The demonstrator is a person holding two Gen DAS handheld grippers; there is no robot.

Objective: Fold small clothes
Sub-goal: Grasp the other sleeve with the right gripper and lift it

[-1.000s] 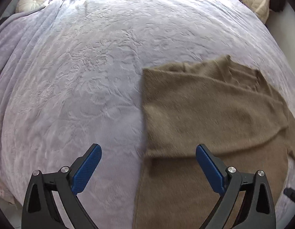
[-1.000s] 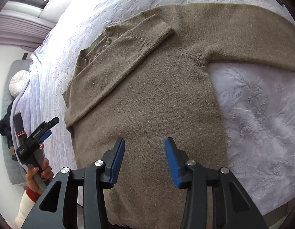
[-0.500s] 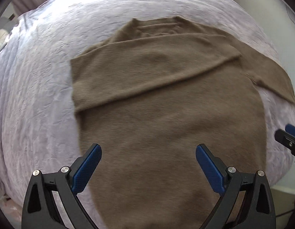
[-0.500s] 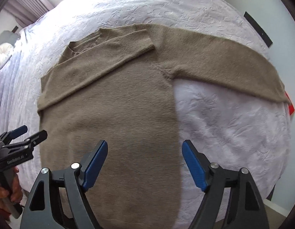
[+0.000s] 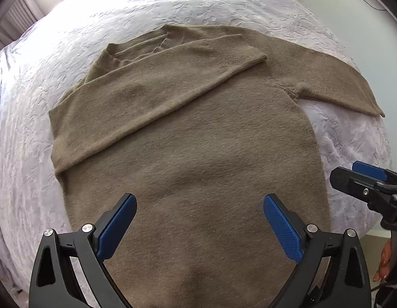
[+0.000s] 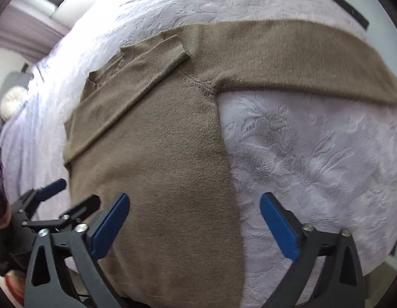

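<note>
On the bed (image 5: 224, 7), covered by a pale embossed blanket (image 6: 314, 159), the brown sweater (image 5: 193, 154) lies flat with its hem toward the cameras. One sleeve (image 5: 157, 84) is already folded diagonally across the chest, its cuff ending near the opposite shoulder. The other sleeve (image 6: 301, 59) extends straight out over the blanket, unfolded.

The left gripper (image 5: 199, 220) hovers above the lower body of the sweater with its fingers (image 5: 117, 227) spread wide and nothing between them. The right gripper (image 6: 194, 222) hovers over the sweater's side edge; its jaws are opening, close to their widest, and no fabric is held between the pads, although the side seam passes below the gap.

The step in hand appears to be folding the outstretched sleeve.

1. Move the right gripper out along the sleeve toward the cuff, which lies at the far right of the right wrist view.
2. Pinch only the sleeve layer; the plush blanket beneath is likely to snag if the fingers dig in.
3. Carry the cuff across the chest so that it mirrors the first sleeve.
4. Keep the left gripper ready to hold the body down, since the soft knit will probably drag and wrinkle.
</note>
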